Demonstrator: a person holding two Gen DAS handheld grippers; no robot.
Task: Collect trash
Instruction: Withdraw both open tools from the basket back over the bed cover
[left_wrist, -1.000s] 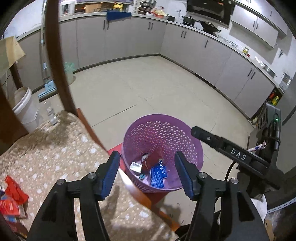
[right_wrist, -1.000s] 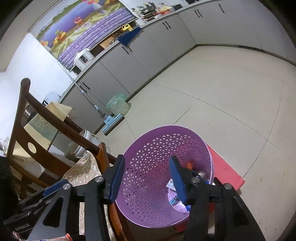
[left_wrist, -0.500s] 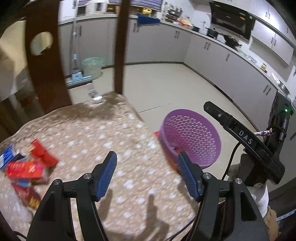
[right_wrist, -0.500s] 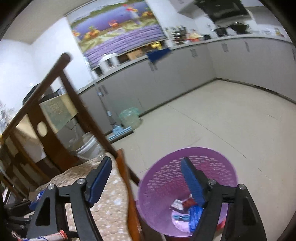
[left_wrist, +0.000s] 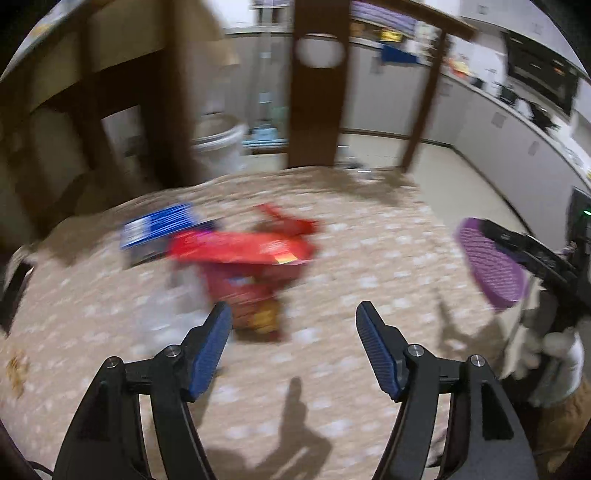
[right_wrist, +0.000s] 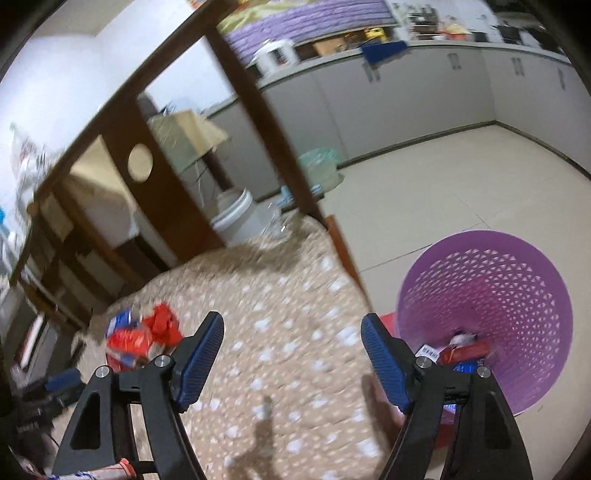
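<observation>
— Left wrist view: what's under the left gripper (left_wrist: 293, 332)?
— Its jaws are spread with nothing between them, having just been opening. Blurred red wrappers (left_wrist: 255, 258) and a blue packet (left_wrist: 162, 227) lie on the spotted tablecloth (left_wrist: 369, 266), just ahead of the fingertips. The purple basket (left_wrist: 491, 269) shows at the right edge.
— And the right wrist view?
— The right gripper (right_wrist: 291, 341), jaws released and empty after just widening, hangs over the cloth's edge. The basket stands on the floor to its right with discarded packets (right_wrist: 461, 350) inside; the wrapper pile lies to the left.
</observation>
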